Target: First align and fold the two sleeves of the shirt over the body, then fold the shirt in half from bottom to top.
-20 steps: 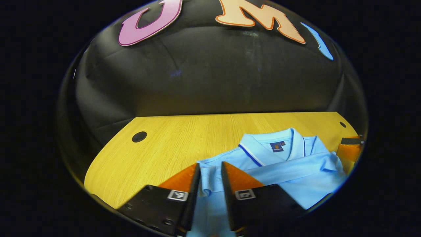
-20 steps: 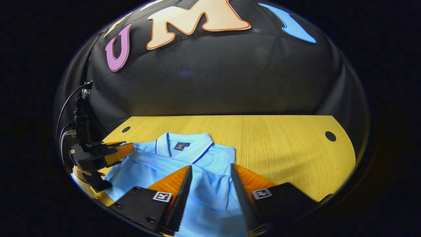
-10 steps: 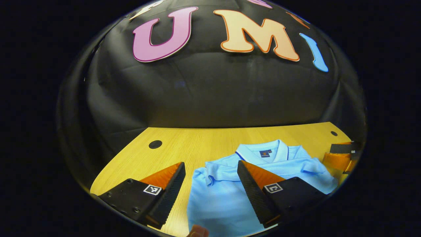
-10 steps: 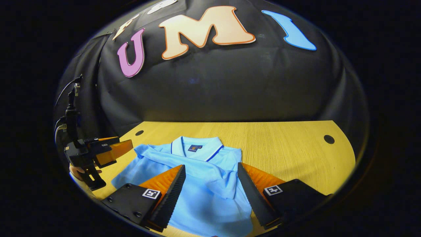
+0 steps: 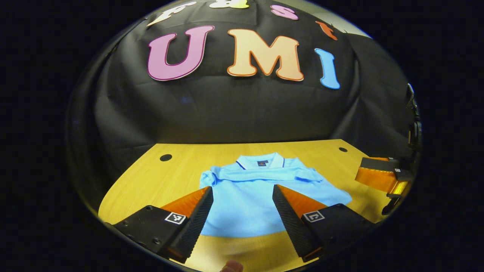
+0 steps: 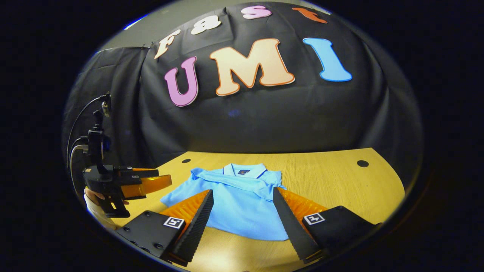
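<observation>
Now both ribbed claws, left claw (image 5: 242, 204) and right claw (image 6: 243, 206), gape over smooth folded shirt (image 5: 261, 189).

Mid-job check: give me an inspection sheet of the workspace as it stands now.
Surface: wooden table, round holes near its corners.
Job's things: light blue shirt lies flat, collar toward the wall, both sleeves folded across the body; bottom-to-top fold not yet done.
Clutter: nothing seen.
Grippers: left gripper open above the shirt's lower edge; right gripper open, holding nothing.
Cables: cable loops off the left gripper's rig.
Surroundings: black cloth wall.
</observation>
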{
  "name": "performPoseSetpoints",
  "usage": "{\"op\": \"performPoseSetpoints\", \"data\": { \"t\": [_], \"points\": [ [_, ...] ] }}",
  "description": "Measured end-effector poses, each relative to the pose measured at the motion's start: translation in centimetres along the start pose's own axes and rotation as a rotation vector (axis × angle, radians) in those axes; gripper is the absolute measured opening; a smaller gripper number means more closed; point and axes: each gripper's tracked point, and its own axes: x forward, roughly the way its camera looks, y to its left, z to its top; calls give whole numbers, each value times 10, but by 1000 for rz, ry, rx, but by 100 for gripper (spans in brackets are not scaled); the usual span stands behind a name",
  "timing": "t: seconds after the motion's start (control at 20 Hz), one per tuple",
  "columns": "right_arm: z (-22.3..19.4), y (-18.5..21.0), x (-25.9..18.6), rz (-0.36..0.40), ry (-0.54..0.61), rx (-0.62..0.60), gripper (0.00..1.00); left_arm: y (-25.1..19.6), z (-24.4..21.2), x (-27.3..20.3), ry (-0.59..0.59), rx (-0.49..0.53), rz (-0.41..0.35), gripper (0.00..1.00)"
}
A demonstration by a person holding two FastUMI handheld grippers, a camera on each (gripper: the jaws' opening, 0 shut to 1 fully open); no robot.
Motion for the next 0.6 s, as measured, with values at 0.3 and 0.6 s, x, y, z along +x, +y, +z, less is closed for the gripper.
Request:
{"op": "performPoseSetpoints", "data": {
  "t": [0.3, 0.6],
  "points": [
    [-28, 14, -47, 20, -16, -14, 98, -18, -20, -51, -57, -50, -1, 96],
    [-61, 15, -61, -8, 3, 7, 98, -14, -47, -85, -63, -87, 52, 95]
  ]
}}
